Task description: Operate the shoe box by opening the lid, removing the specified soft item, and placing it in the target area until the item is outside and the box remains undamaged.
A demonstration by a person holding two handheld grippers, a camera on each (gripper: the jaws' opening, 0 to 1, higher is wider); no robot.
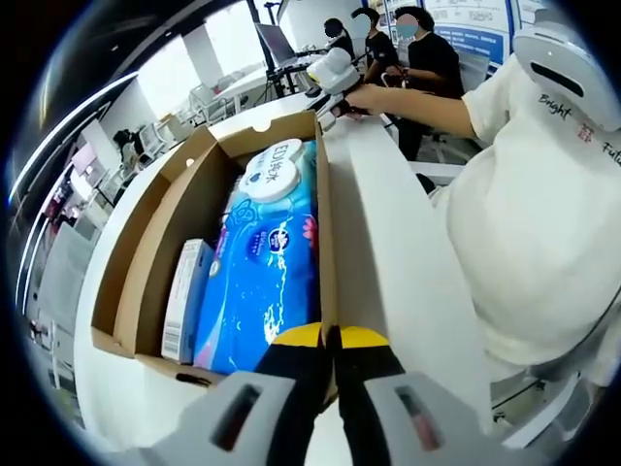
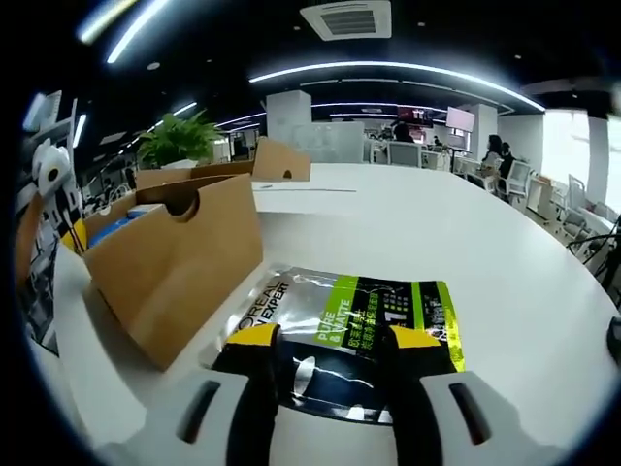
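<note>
The cardboard shoe box lies open on the white table. Inside it are a blue wet-wipes pack and a small white carton. My left gripper has its jaws closed together on the near end of the box's right wall. In the right gripper view the box stands to the left. A soft silver, green and black pouch lies flat on the table beside it. My right gripper is open, with one jaw over each side of the pouch. That gripper also shows at the box's far end, held in a hand.
The round white table stretches wide to the right of the box. A person in a white shirt stands close at the table's right edge. Several people sit at desks behind. A potted plant stands beyond the box.
</note>
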